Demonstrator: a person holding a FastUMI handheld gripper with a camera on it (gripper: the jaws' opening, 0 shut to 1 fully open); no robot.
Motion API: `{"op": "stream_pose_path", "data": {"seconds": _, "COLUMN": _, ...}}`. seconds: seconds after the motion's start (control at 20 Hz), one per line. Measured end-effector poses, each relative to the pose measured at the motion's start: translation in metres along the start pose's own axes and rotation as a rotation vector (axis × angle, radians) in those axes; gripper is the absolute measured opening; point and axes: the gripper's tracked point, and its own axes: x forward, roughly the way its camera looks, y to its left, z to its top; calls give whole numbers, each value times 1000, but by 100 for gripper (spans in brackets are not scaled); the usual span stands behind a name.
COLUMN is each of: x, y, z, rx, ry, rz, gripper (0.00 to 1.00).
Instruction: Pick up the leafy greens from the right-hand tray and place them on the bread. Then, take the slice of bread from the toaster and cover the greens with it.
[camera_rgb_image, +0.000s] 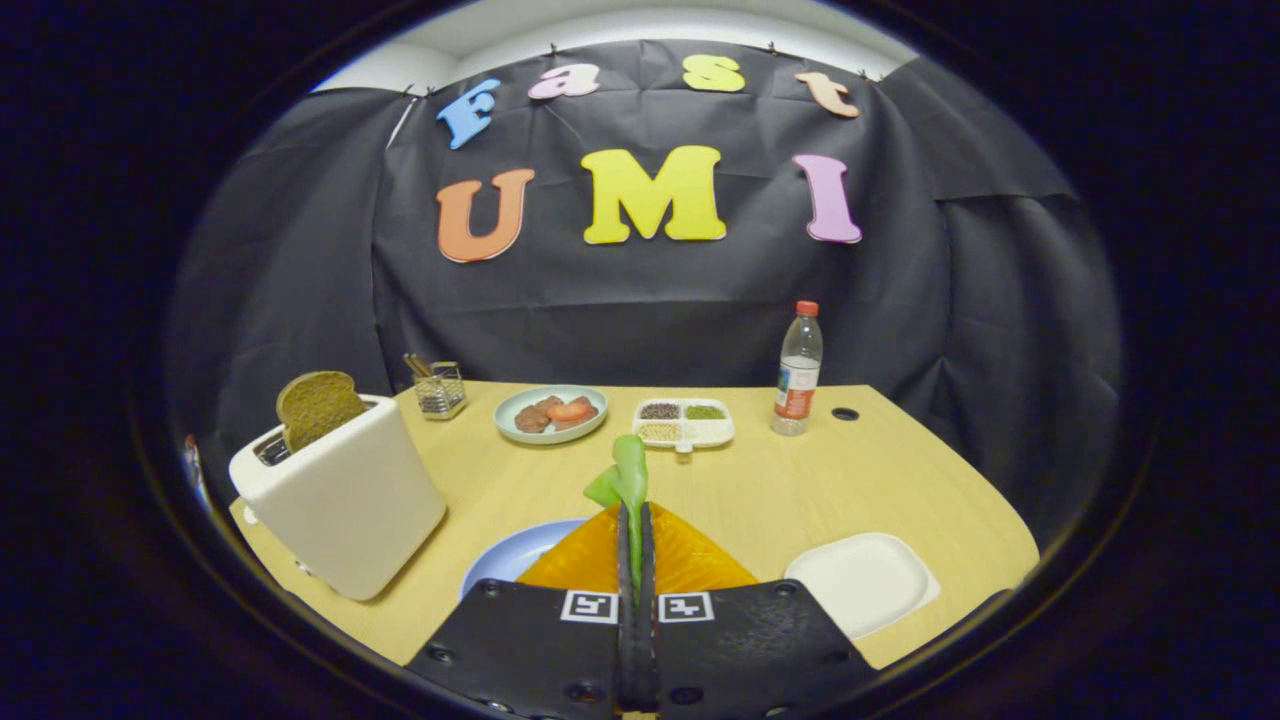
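Greens (625, 478) are clamped between the closed gripper (634, 520) fingers, held above the bread (690, 560) right of the toaster (340, 495); release is judged pending, and toaster slice (315, 405) is not yet taken.
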Motion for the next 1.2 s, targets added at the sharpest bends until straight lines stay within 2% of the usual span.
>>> {"op": "stream_pose_path", "data": {"seconds": 0.2, "x": 3, "y": -7, "z": -6, "rx": -68, "ry": -22, "rz": -90, "gripper": 0}}
{"op": "stream_pose_path", "data": {"seconds": 0.45, "x": 21, "y": -2, "z": -32, "rx": -101, "ry": 17, "rz": -137, "gripper": 0}}
{"op": "stream_pose_path", "data": {"seconds": 0.6, "x": 26, "y": 15, "z": -46, "rx": -97, "ry": 36, "rz": -111, "gripper": 0}}
{"op": "stream_pose_path", "data": {"seconds": 0.85, "x": 30, "y": 53, "z": -60, "rx": -18, "ry": 68, "rz": -4, "gripper": 0}}
{"op": "stream_pose_path", "data": {"seconds": 0.95, "x": 28, "y": 62, "z": -67, "rx": 24, "ry": 87, "rz": 21, "gripper": 5}}
{"op": "stream_pose_path", "data": {"seconds": 1.0, "x": 28, "y": 68, "z": -69, "rx": 40, "ry": 92, "rz": 40, "gripper": 16}}
{"op": "stream_pose_path", "data": {"seconds": 1.15, "x": 22, "y": 71, "z": -61, "rx": 65, "ry": 62, "rz": 49, "gripper": 37}}
{"op": "stream_pose_path", "data": {"seconds": 1.2, "x": 19, "y": 71, "z": -58, "rx": 75, "ry": 47, "rz": 46, "gripper": 47}}
